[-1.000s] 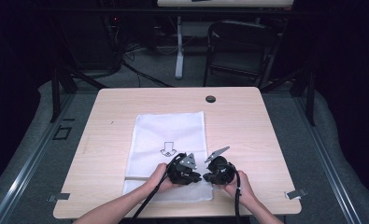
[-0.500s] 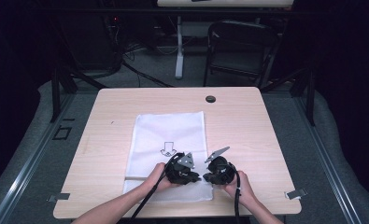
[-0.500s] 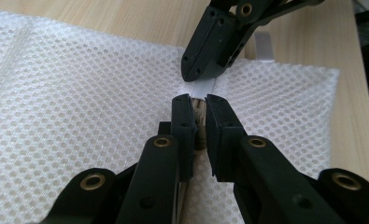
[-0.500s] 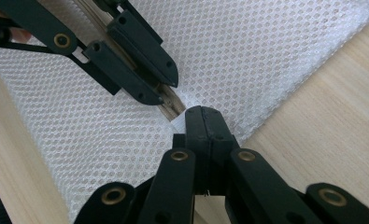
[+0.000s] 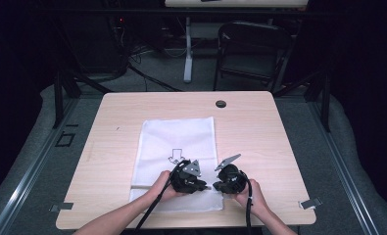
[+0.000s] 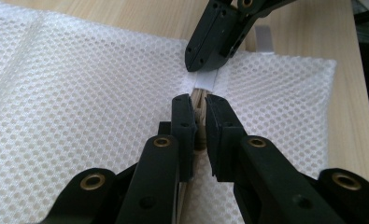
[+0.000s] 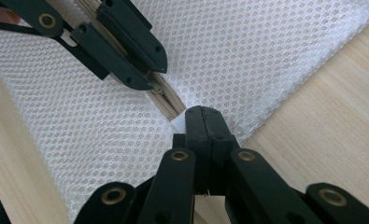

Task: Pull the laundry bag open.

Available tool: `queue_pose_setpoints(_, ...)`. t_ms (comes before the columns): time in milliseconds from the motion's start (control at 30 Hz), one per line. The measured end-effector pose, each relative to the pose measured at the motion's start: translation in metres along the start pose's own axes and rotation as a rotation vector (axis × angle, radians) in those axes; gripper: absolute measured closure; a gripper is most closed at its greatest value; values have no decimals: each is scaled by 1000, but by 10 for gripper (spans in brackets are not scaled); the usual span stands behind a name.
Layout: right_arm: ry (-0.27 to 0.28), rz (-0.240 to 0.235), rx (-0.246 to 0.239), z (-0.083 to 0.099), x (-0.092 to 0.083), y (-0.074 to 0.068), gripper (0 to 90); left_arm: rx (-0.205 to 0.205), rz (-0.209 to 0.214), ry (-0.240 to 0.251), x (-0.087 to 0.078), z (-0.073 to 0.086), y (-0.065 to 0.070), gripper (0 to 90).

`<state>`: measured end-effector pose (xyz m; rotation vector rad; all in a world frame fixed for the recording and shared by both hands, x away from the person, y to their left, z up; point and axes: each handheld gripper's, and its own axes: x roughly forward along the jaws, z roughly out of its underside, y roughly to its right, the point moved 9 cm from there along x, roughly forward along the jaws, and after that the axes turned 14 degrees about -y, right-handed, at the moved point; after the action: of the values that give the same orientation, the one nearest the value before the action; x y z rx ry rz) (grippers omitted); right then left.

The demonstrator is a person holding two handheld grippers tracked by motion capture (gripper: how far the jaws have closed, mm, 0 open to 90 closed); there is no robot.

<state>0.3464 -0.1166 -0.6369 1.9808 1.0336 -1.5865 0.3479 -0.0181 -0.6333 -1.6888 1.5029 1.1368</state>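
Nothing shifted since the earlier frames: both hands and white mesh laundry bag (image 5: 177, 147) lying as before. Bag spread flat on wooden table (image 5: 259, 127), at its near middle, zipper (image 6: 199, 108) running along near edge. Left gripper (image 5: 195, 183) at bag's near right part, jaws narrowed to a slim gap around the zipper line. Right gripper (image 5: 216, 185) just right of it, jaws clamped tight on white fabric tab (image 6: 205, 80) at zipper's end, tips nearly meeting left gripper's
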Motion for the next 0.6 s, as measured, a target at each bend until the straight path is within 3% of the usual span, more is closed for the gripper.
queue_pose_setpoints(467,-10,10,-6,0,0,0,900,-9,0,-2,-8,11,-2,828)
queue_pose_setpoints(500,-11,10,-6,0,0,0,900,-11,-21,-17,-9,13,-3,829)
queue_pose_setpoints(600,-11,11,-6,0,0,0,900,-15,-7,4,-10,13,-3,828)
